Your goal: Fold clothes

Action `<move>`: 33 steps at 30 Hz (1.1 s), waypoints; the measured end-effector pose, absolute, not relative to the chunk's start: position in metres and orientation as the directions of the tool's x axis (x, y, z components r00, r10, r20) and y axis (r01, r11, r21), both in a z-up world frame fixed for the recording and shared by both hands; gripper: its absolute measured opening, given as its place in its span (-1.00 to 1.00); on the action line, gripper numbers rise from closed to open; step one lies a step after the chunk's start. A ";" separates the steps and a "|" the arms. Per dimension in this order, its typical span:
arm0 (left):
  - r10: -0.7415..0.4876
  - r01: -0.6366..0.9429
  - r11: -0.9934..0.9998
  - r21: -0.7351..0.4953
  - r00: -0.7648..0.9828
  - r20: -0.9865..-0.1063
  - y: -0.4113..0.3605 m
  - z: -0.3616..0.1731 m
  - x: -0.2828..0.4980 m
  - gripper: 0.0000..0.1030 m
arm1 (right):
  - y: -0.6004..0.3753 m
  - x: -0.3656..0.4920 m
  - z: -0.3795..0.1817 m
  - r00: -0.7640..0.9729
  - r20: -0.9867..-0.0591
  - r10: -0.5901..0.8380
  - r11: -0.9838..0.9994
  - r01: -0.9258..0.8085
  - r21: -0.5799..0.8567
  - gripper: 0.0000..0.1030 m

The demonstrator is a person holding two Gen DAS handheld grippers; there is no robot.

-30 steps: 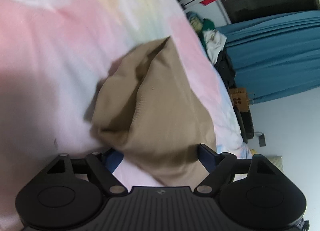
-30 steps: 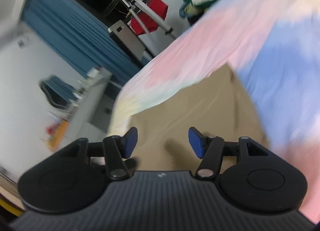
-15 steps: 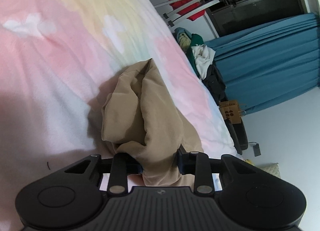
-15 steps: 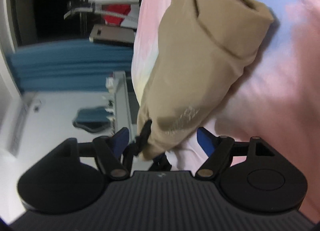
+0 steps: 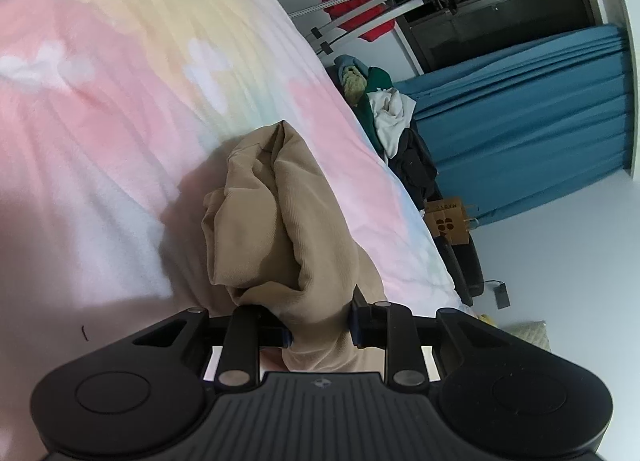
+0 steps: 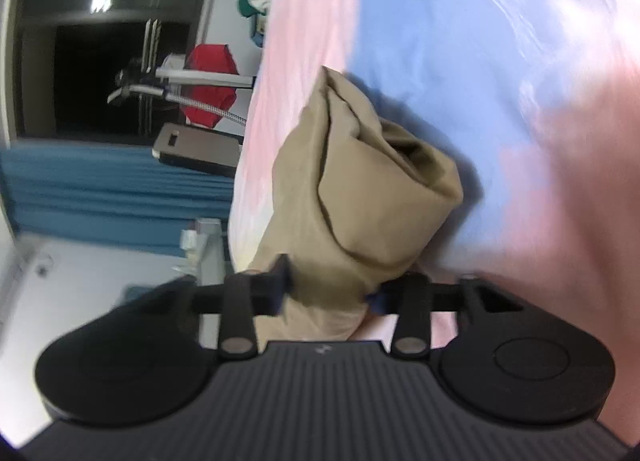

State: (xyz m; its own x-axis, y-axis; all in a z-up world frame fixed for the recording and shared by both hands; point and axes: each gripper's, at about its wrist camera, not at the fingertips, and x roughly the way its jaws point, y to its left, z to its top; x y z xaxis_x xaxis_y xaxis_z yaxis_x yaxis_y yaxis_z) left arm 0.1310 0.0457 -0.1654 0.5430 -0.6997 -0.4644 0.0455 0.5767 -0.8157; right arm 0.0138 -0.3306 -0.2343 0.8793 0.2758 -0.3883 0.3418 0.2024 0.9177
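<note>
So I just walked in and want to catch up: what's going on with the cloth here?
A person is working with two handheld grippers on a tan ribbed garment bunched up over a pastel pink, blue and yellow fleece blanket. The left gripper is clamped on one bundle of the fabric, and the right gripper is clamped on another. The garment is crumpled rather than neatly folded, so the folding isn't finished.

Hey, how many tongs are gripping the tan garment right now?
2. The left tongs pinch one bunched end of the tan garment over the pastel blanket; the right tongs clamp another bunched part. The cloth between them is partly hidden.
</note>
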 end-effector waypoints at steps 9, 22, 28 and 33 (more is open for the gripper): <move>-0.775 0.076 0.501 -0.862 0.483 -0.408 -0.005 -0.102 0.142 -0.48 | -0.367 -0.021 -0.165 0.936 -0.299 0.187 0.250 0.249 0.936 -0.50; -0.873 0.205 0.433 -0.878 0.337 -0.352 -0.287 -0.038 0.239 -0.48 | -0.596 0.028 -0.077 0.956 -0.272 -0.109 0.343 0.293 0.893 -0.50; -0.878 0.286 0.467 -0.837 0.262 -0.400 -0.417 -0.074 0.267 -0.48 | -0.700 0.064 -0.105 0.925 -0.304 -0.226 0.405 0.374 0.835 -0.50; -0.866 0.375 0.499 -0.781 0.202 -0.457 -0.466 -0.116 0.261 -0.48 | -0.744 0.061 -0.169 0.910 -0.333 -0.247 0.388 0.408 0.826 -0.50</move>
State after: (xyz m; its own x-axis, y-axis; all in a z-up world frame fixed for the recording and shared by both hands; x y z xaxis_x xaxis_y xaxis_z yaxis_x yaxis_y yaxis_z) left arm 0.2614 -0.4659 -0.1161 0.2022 -0.8664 -0.4565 0.3752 0.4991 -0.7811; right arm 0.0614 -0.7437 -0.1688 0.9099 -0.2467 -0.3334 0.4080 0.3882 0.8263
